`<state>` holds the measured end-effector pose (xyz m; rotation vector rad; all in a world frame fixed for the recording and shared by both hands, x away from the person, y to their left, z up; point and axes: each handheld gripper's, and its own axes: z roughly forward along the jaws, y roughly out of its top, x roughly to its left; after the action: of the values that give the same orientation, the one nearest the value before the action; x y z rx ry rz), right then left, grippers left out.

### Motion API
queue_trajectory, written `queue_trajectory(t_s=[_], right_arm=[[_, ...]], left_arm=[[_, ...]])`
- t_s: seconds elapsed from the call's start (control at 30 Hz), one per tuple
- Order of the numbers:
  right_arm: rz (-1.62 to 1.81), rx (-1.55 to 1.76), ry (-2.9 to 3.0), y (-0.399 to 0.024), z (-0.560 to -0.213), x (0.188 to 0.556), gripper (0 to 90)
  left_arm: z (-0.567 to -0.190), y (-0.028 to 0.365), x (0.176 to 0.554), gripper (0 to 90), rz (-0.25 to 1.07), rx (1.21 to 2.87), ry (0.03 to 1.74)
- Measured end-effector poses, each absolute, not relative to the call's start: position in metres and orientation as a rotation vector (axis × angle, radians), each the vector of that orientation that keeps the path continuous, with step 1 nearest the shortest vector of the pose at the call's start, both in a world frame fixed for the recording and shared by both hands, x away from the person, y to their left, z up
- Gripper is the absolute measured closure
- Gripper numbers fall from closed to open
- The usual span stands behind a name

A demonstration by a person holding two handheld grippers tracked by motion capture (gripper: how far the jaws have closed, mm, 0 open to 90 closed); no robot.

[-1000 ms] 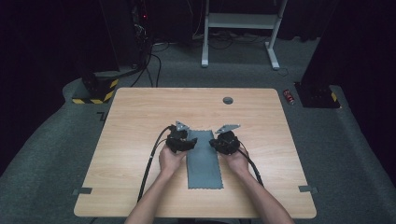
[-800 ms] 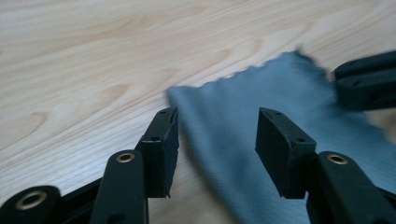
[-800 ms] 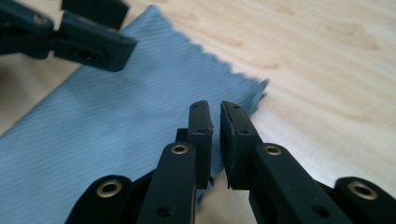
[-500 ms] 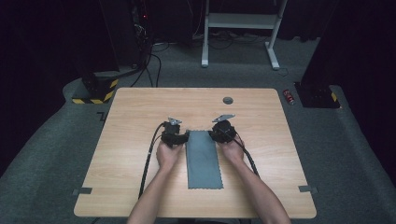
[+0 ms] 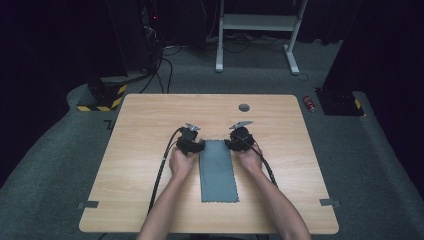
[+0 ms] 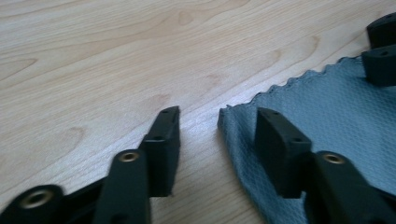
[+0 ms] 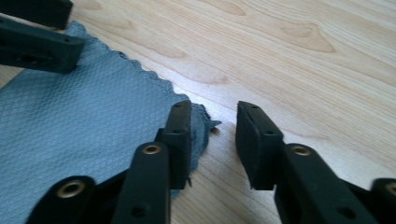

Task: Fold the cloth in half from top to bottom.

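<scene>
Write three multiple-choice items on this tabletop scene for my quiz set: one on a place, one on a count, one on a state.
1. Where do the grippers sit on the grey cloth?
A. at its far corners
B. at its near corners
C. at its middle

2. How many cloths lie on the wooden table?
A. one
B. two
C. three

3. How do the right gripper jaws stand?
A. clamped on the cloth
B. apart, just opening
C. shut on nothing

Key: 1 A, left gripper and right gripper flank the far edge; 2 A, a single strip; 3 B, a gap shows between the pads.
</scene>
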<state>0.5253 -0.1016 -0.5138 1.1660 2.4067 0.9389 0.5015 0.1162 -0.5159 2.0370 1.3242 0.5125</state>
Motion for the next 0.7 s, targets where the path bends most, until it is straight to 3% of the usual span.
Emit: queue_trajectory(t_s=[0.3, 0.37, 0.7], right_arm=[[0.964, 1.139, 2.448, -0.0981, -0.5137, 0.5248, 84.4], [0.972, 1.136, 2.458, -0.0978, -0.5138, 0.5248, 87.1], [1.02, 1.166, 2.452, -0.1015, -0.5102, 0.526, 88.6]], left_arm=[[-0.5124, 0.1109, 0.5034, 75.6, 0.453, 2.073, 1.298], [-0.5116, 0.1103, 0.505, 84.6, 0.427, 2.078, 1.298], [-0.5101, 0.1175, 0.508, 89.1, 0.362, 2.049, 1.237]])
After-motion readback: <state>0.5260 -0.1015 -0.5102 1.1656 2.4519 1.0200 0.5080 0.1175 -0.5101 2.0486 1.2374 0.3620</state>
